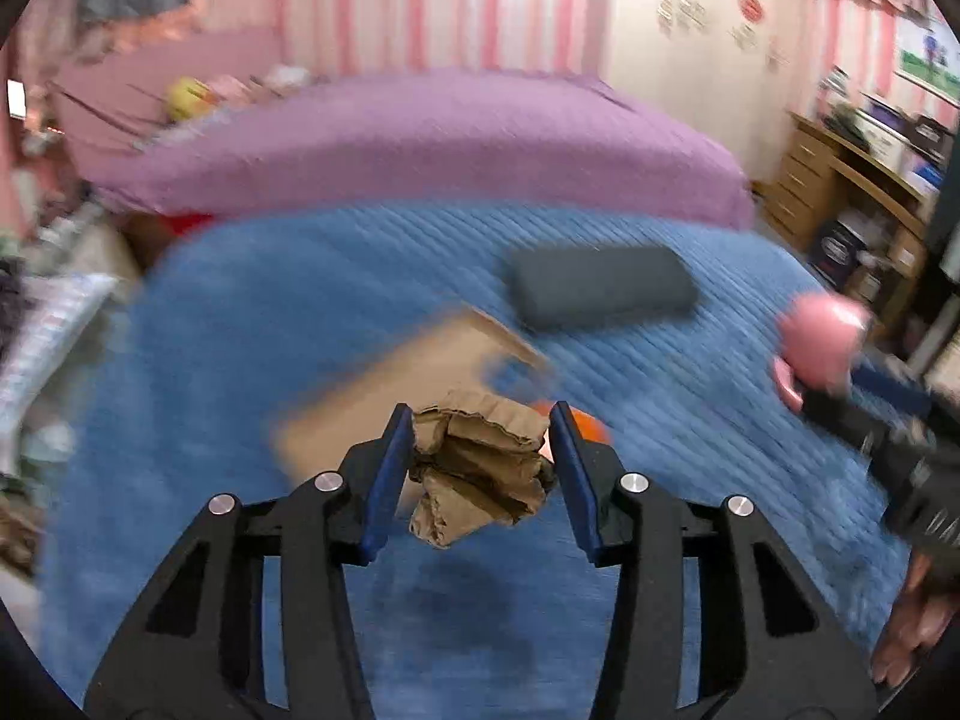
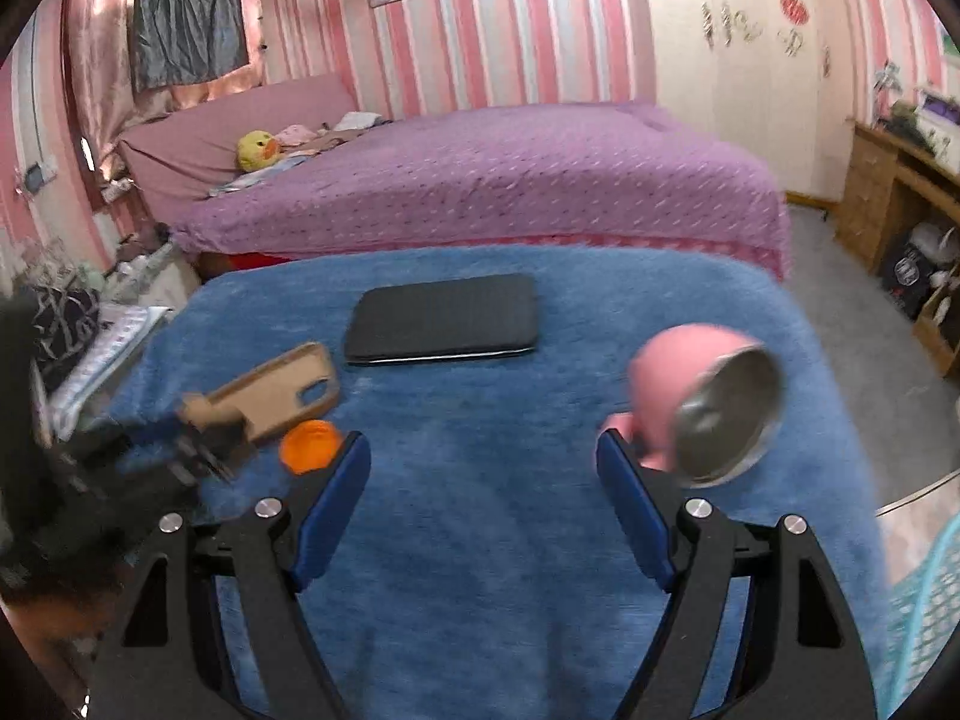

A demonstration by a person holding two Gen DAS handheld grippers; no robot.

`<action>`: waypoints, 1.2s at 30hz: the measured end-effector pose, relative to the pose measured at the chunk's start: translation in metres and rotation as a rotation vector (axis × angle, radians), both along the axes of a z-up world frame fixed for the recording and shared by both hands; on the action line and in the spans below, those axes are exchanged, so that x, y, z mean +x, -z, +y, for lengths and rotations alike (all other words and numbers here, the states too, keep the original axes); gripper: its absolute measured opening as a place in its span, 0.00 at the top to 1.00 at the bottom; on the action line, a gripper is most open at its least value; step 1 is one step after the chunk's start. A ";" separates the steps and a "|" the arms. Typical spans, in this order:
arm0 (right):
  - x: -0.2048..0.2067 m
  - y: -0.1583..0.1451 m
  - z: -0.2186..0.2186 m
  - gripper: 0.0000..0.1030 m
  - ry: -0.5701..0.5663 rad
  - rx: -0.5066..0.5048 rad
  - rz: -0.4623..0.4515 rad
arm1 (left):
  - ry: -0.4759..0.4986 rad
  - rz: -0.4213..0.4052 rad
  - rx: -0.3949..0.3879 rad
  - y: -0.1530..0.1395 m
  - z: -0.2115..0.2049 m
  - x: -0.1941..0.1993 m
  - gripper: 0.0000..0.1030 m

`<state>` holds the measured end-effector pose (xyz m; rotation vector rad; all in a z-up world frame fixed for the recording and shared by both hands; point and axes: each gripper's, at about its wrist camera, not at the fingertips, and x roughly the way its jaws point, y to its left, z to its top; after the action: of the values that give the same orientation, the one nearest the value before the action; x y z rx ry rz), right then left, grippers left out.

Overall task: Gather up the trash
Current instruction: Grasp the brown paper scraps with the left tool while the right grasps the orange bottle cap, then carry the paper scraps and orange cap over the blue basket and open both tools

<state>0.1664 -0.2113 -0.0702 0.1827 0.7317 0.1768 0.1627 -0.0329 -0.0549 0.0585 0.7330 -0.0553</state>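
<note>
My left gripper [image 1: 482,462] is shut on a crumpled wad of brown paper [image 1: 480,468] and holds it above the blue fuzzy cover [image 1: 240,360]; the wad also shows at the left of the right wrist view [image 2: 201,411]. An orange bottle cap [image 2: 310,446] lies on the cover, partly hidden behind the wad in the left wrist view [image 1: 591,426]. My right gripper [image 2: 483,498] is open and empty above the cover, its right finger [image 2: 636,516] next to a tipped pink mug [image 2: 702,402], whether touching I cannot tell.
A tan phone case [image 2: 282,390] and a black tablet case [image 2: 441,318] lie on the blue cover. A purple bed [image 2: 510,180] with a yellow duck toy [image 2: 258,150] is behind. Wooden desk [image 2: 888,198] at right. A teal mesh basket [image 2: 924,612] sits at the lower right.
</note>
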 end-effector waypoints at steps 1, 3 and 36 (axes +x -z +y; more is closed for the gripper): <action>0.002 0.002 0.008 0.26 -0.017 0.004 0.001 | -0.034 -0.012 0.010 -0.005 0.014 -0.001 0.56; 0.009 0.009 0.036 0.26 -0.059 -0.020 0.007 | -0.087 -0.016 -0.006 -0.006 0.039 -0.001 0.56; -0.063 -0.018 0.035 0.61 -0.071 -0.141 -0.047 | -0.014 -0.084 -0.073 -0.037 0.044 -0.075 0.54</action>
<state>0.1037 -0.1766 -0.0519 0.0179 0.7011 0.1955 0.0876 0.0115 -0.0182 -0.0138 0.6473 -0.0658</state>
